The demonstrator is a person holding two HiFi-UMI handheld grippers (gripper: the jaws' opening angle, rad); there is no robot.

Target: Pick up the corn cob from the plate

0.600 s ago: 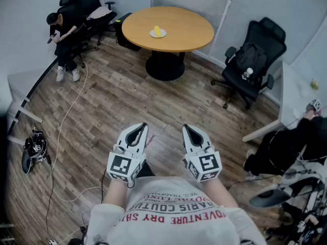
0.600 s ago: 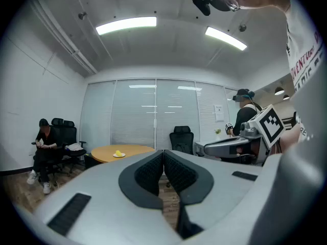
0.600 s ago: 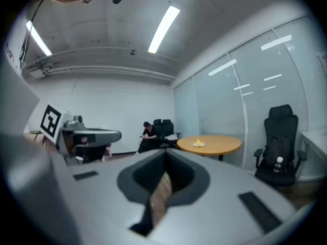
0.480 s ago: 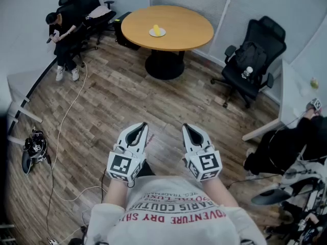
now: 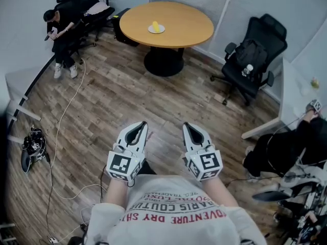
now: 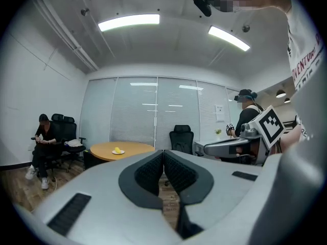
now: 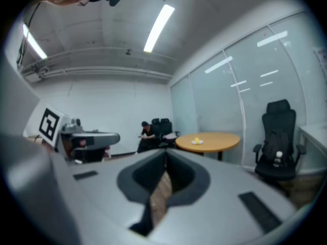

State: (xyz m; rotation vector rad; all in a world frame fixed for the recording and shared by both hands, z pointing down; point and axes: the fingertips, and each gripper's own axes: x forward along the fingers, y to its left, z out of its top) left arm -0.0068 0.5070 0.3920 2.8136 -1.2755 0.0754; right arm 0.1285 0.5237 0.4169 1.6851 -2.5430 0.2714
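The left hand-held gripper (image 5: 141, 125) and the right hand-held gripper (image 5: 186, 126) are being held closed and empty, well apart from the corn cob (image 5: 155, 25) on its plate (image 5: 161, 30) on the far counter (image 5: 184, 24), so the approach is judged the step in hand, and a closing-in with opened jaws is being called for next.

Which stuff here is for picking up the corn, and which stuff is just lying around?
For the job:
- corn cob
- plate under it
- round table holding both
- left gripper and right gripper, both shut and empty

Just lying about:
- black office chair with a backpack
- dark gear on the floor
- seated person by the wall
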